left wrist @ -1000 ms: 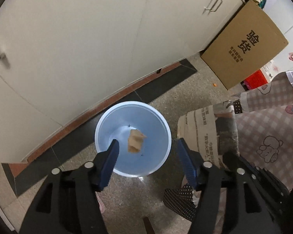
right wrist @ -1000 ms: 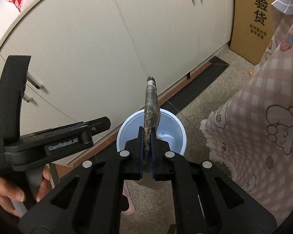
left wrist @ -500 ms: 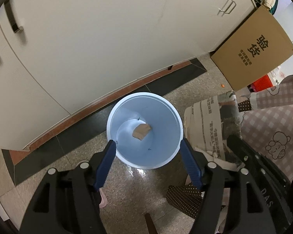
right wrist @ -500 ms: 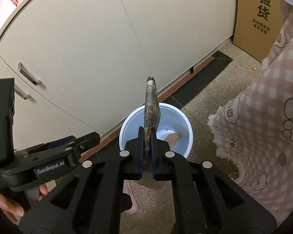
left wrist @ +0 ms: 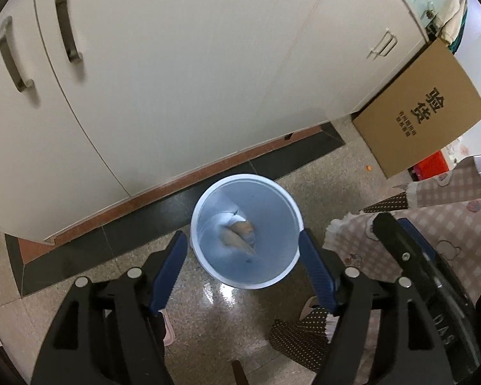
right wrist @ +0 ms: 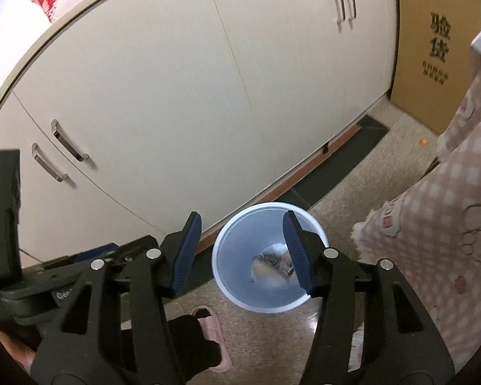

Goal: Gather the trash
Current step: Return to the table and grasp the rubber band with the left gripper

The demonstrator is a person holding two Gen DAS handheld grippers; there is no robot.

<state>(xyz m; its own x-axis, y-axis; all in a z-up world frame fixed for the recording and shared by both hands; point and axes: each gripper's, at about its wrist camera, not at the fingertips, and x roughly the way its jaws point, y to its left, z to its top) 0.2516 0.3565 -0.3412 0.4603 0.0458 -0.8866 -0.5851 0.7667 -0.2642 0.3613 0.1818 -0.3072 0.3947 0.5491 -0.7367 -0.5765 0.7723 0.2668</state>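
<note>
A light blue plastic bin (left wrist: 272, 276) stands on the speckled floor by the cabinets; it also shows in the right wrist view (right wrist: 227, 276). Trash (left wrist: 239, 235) lies at its bottom: a brown piece and crumpled paper, seen in the right wrist view too (right wrist: 272, 264). My left gripper (left wrist: 243, 256) is open and empty above the bin. My right gripper (right wrist: 240, 250) is open and empty above the bin, and its body shows at the right edge of the left wrist view.
Cream cabinet doors (left wrist: 176, 80) with metal handles stand behind the bin. A cardboard box (left wrist: 420, 112) leans at the right. A pink checked cloth (right wrist: 449, 224) hangs at the right. A pink slipper (right wrist: 215, 333) lies on the floor.
My right gripper has opened and the paper it held has dropped into the bin. My left gripper has risen and drawn back a little from the bin.
</note>
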